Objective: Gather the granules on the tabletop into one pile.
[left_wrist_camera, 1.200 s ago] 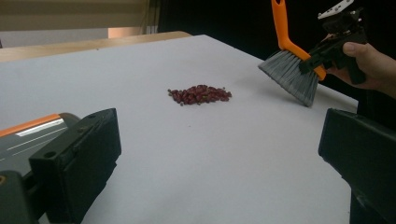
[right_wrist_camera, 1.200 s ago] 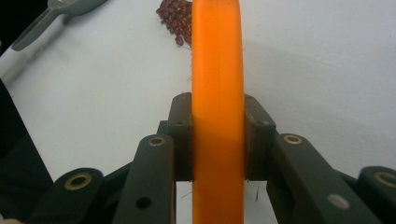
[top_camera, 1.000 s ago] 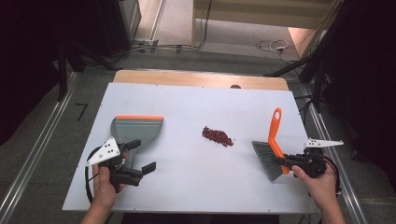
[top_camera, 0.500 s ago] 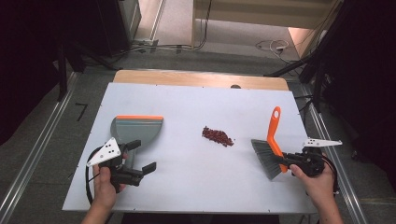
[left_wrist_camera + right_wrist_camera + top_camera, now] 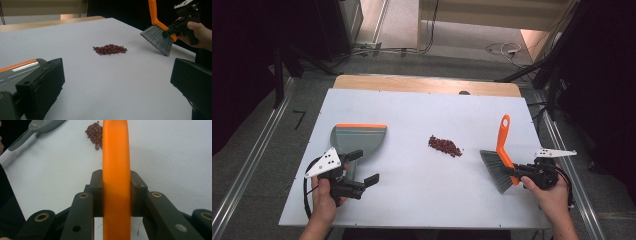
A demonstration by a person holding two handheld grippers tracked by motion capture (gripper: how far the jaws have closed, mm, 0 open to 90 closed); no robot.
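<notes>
White tabletop [image 5: 422, 200] fills the middle of the high view, a strip of bare wood at its far edge, grey floor with metal rails and loose cables around it, darkness to both sides. Dead centre on the sheet, a small heap of red beans [image 5: 444, 145] sits alone. Off to its left lies the grey dustpan [image 5: 358, 138] with its orange lip, mouth facing away from the person. Just beside the pan's handle, the left gripper [image 5: 363, 167] rests low on the table, jaws spread wide with nothing between them. Over on the right, the right gripper [image 5: 516, 172] is clamped on the orange handle of the brush [image 5: 498, 168], grey bristles angled down toward the table and well apart from the beans. Open white surface is all that lies between bristles and heap.

Now the left gripper view: two black jaws far apart, the dustpan [image 5: 17, 68] tucked against the left-hand one, the beans [image 5: 110, 49] ahead in open space, and beyond them the brush [image 5: 157, 37] held by the other hand [image 5: 200, 33].

Right gripper view: both pads squeezed flat on the brush handle [image 5: 116, 170], which rises straight up the frame and covers part of the beans [image 5: 94, 132]; the dustpan [image 5: 37, 127] lies at top left. No lettering or brand can be read anywhere.
</notes>
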